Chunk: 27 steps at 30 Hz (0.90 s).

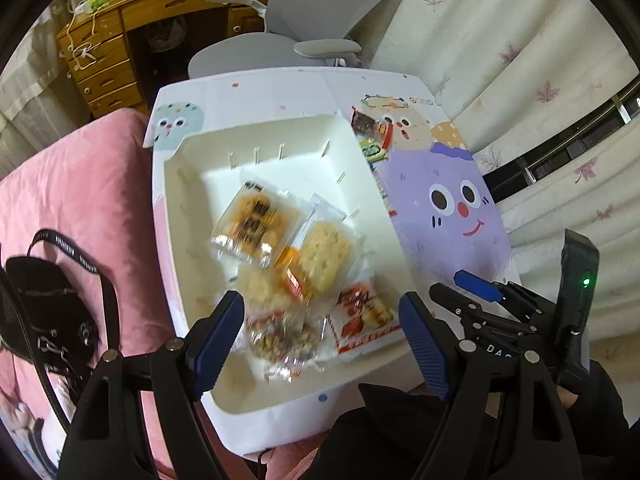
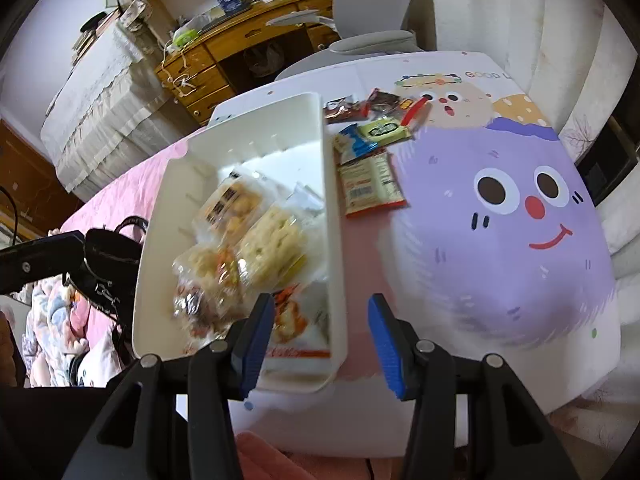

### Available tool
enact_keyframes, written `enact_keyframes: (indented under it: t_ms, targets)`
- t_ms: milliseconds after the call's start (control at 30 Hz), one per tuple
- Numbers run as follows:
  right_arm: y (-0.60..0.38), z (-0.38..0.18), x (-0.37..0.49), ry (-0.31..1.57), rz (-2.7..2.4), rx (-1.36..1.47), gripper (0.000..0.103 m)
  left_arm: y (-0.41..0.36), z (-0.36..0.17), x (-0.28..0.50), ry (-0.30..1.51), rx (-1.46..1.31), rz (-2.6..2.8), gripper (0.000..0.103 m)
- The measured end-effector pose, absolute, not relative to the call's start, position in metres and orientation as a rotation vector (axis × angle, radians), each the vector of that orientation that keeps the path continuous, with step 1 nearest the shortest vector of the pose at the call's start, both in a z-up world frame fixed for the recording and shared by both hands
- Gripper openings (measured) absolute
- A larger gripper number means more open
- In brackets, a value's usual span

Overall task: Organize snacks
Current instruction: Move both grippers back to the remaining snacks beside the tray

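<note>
A white tray (image 1: pixel 184 216) sits on the cartoon-print table and holds several clear-wrapped snacks: a cracker pack (image 1: pixel 324 252), a biscuit pack (image 1: pixel 252 224), a nut cluster pack (image 1: pixel 284 340) and a red-and-white packet (image 1: pixel 364 316). My left gripper (image 1: pixel 320 340) is open and empty, above the tray's near end. My right gripper (image 2: pixel 320 344) is open and empty over the tray's near right rim (image 2: pixel 336 248); it also shows at the right in the left wrist view (image 1: pixel 476 284). Loose snacks lie on the table right of the tray: an orange-edged packet (image 2: pixel 370 186), a green packet (image 2: pixel 384 130) and dark wrappers (image 2: pixel 360 106).
The table (image 2: pixel 500 260) carries a purple smiling face print. A pink bedspread (image 1: pixel 80 200) with a black bag (image 1: pixel 44 312) lies to the left. A grey chair (image 1: pixel 320 12) and a wooden desk (image 1: pixel 112 40) stand behind. White curtains (image 1: pixel 520 60) hang at the right.
</note>
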State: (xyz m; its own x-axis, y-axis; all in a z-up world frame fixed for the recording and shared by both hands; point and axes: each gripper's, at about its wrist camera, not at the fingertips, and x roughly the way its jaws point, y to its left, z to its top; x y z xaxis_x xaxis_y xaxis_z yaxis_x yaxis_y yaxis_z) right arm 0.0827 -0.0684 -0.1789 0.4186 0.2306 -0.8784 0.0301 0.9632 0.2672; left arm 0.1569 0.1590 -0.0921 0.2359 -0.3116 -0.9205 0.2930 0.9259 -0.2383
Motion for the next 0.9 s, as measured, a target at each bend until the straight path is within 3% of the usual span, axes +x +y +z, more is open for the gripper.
enact_keyframes:
  t_ms: [733,900]
  targets:
    - [-0.125,-0.24,0.143,1.127,0.214,0.115,0.05,0.057,-0.109,0.33,1.402,0.031,-0.357,0.079]
    - [-0.127,-0.245,0.159,1.058,0.276,0.072,0.06,0.037,-0.128,0.37,1.45,0.019,-0.339,0.079]
